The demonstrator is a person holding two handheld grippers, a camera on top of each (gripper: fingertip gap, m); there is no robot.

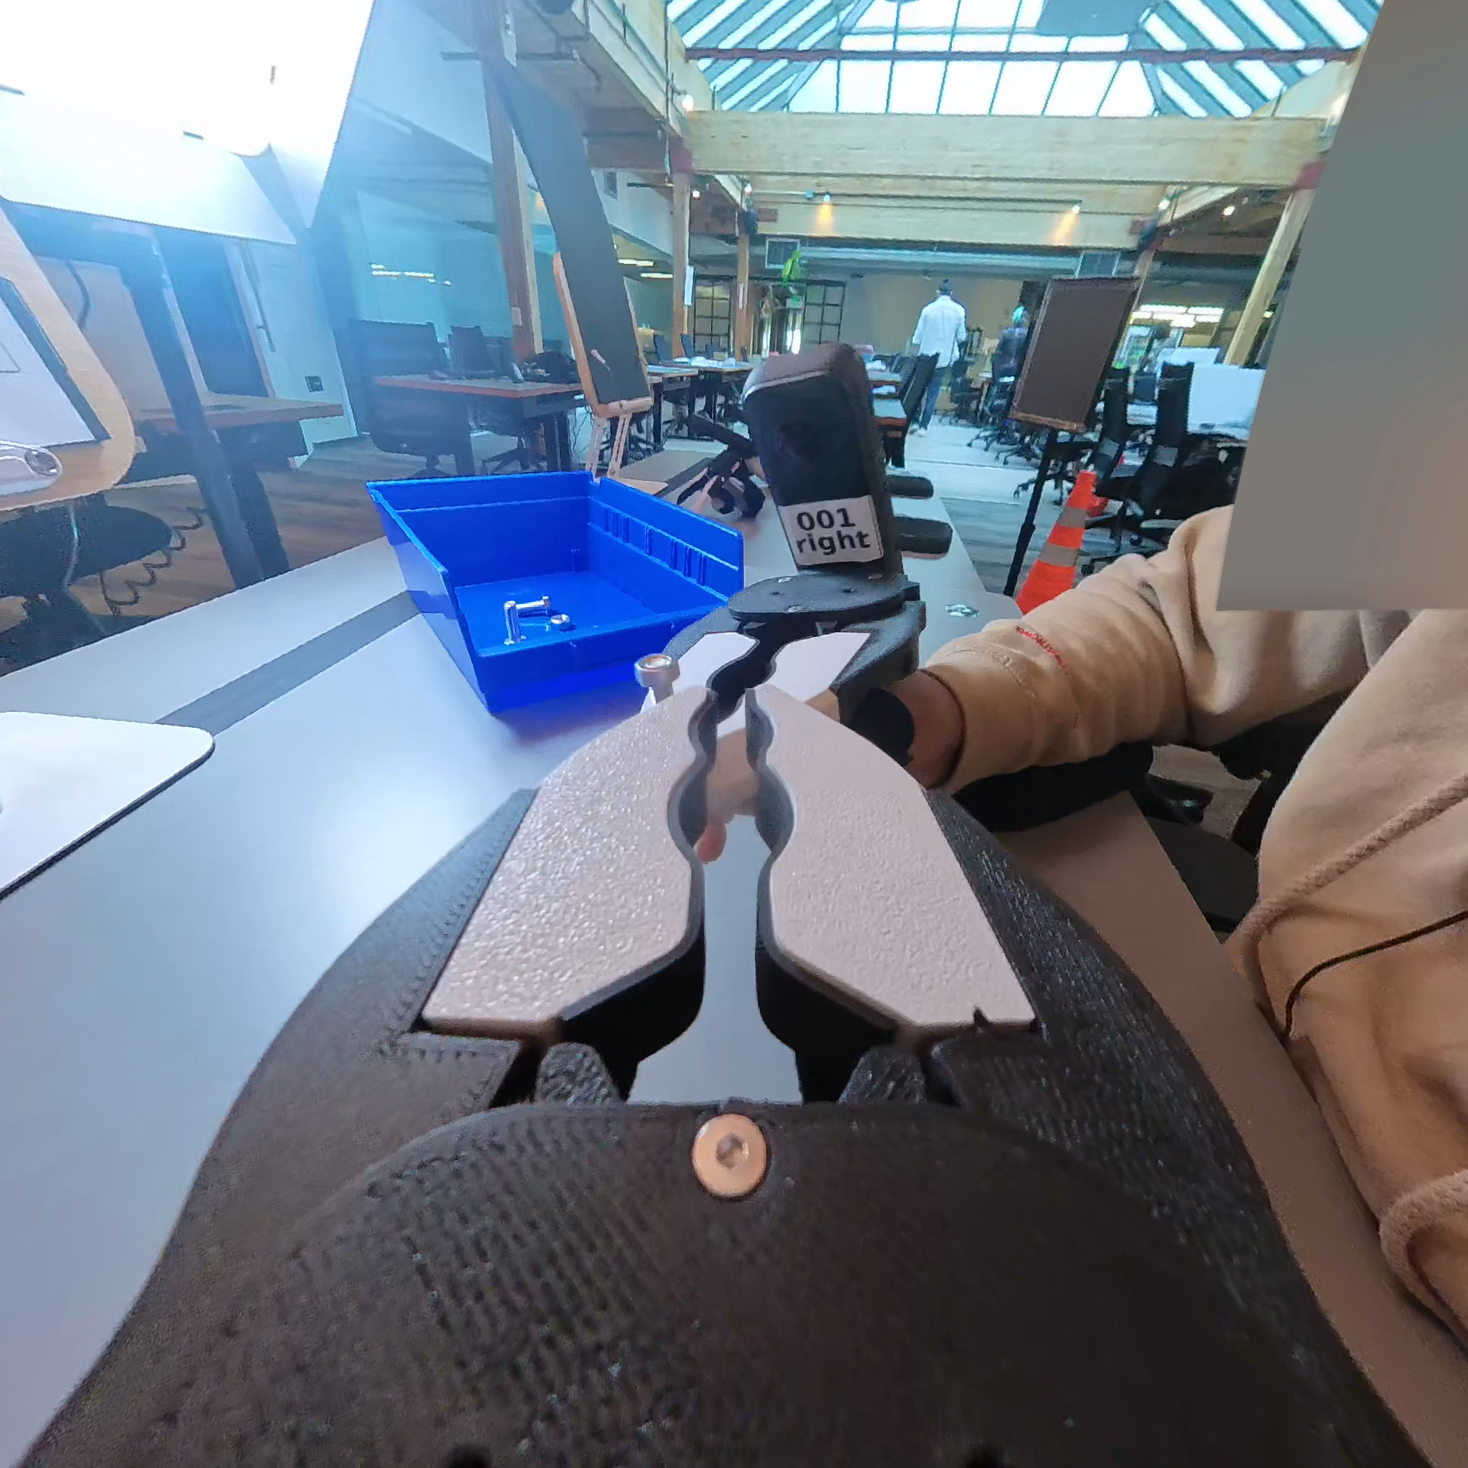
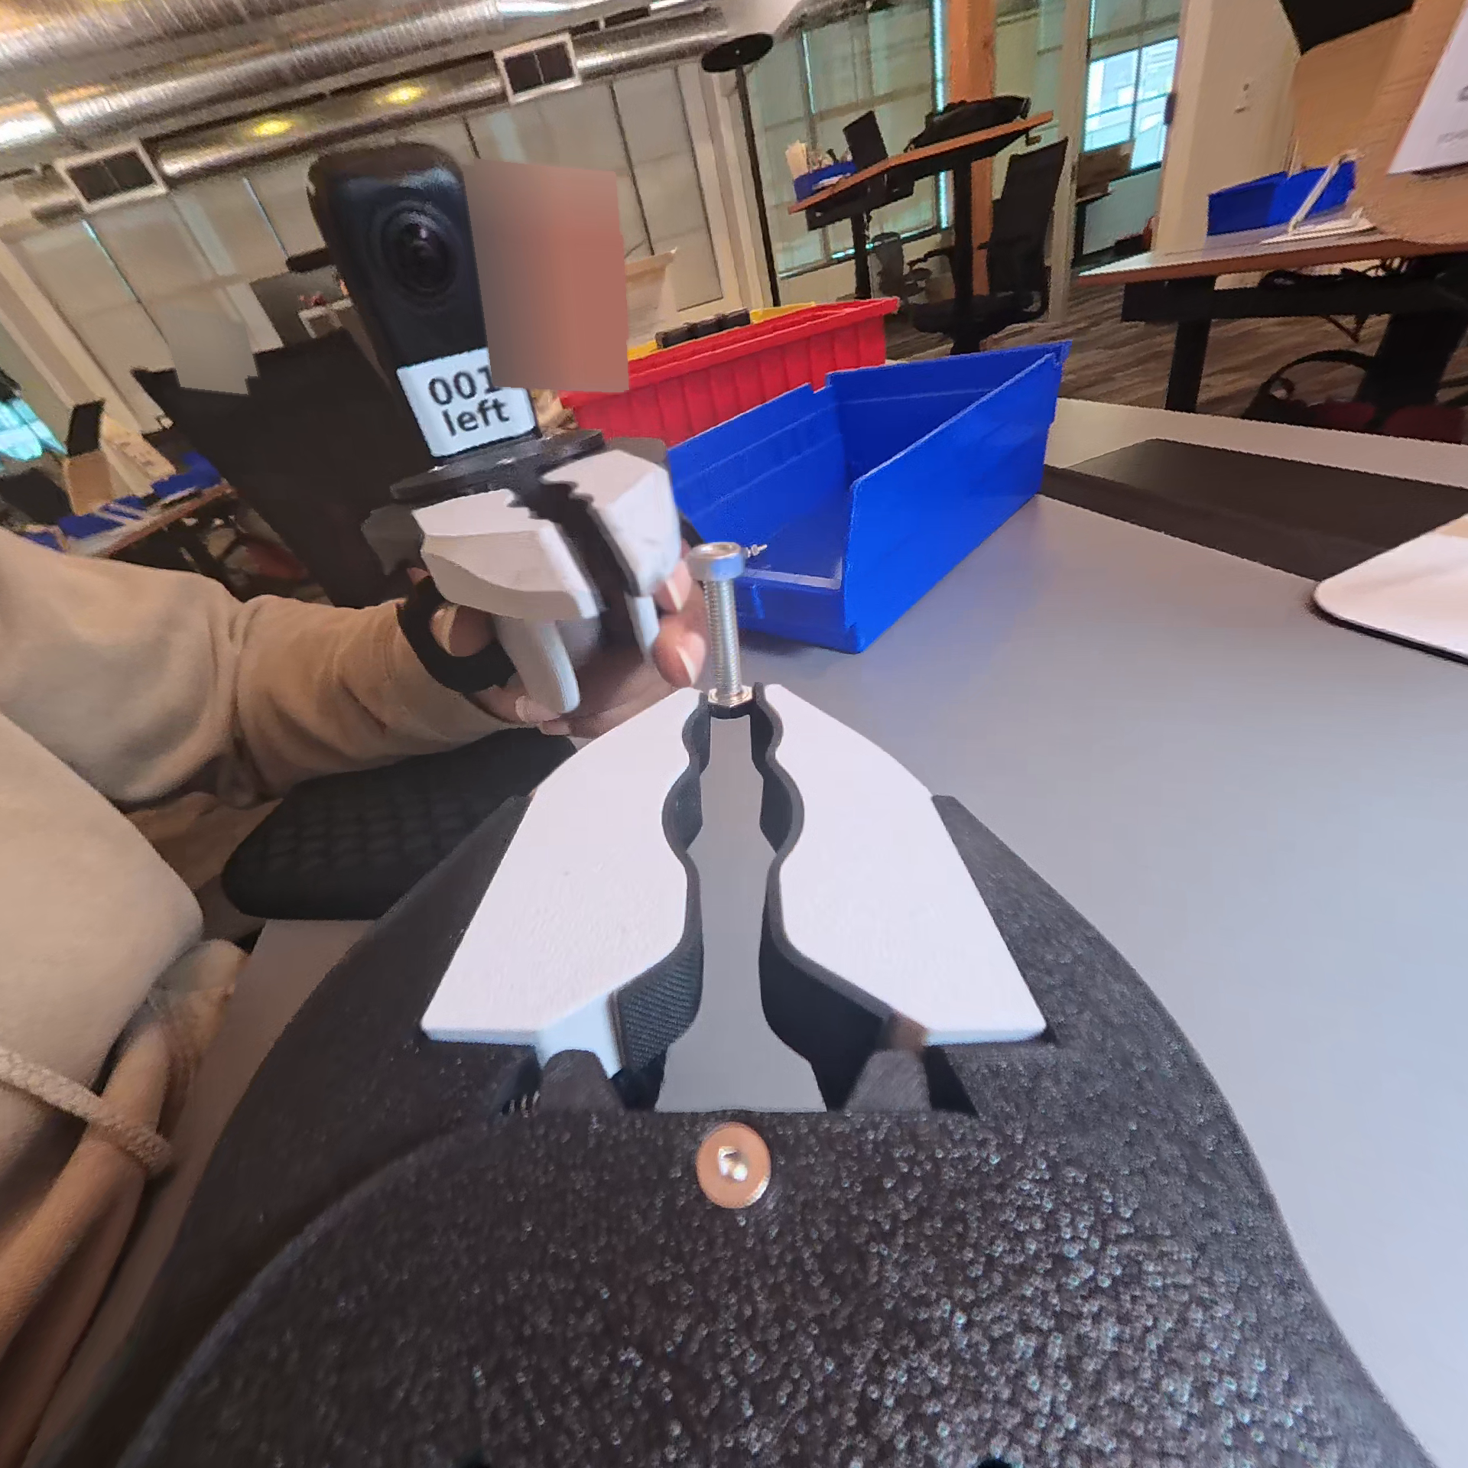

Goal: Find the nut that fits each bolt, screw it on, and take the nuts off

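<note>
My right gripper (image 2: 731,703) pinches the bolt (image 2: 719,623) upright by its nut (image 2: 729,697). My left gripper (image 1: 735,715), nearly shut, holds nothing. I should keep the bolt straight and twist slowly.

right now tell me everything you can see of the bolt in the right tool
The bolt is silvery metal with a round socket head and a threaded shank. It stands upright, head up, lower end pinched between the tips of the right tool, where a small nut-like collar shows. It stands above the grey table, in front of the blue bin. Nothing else visibly touches it.
</note>
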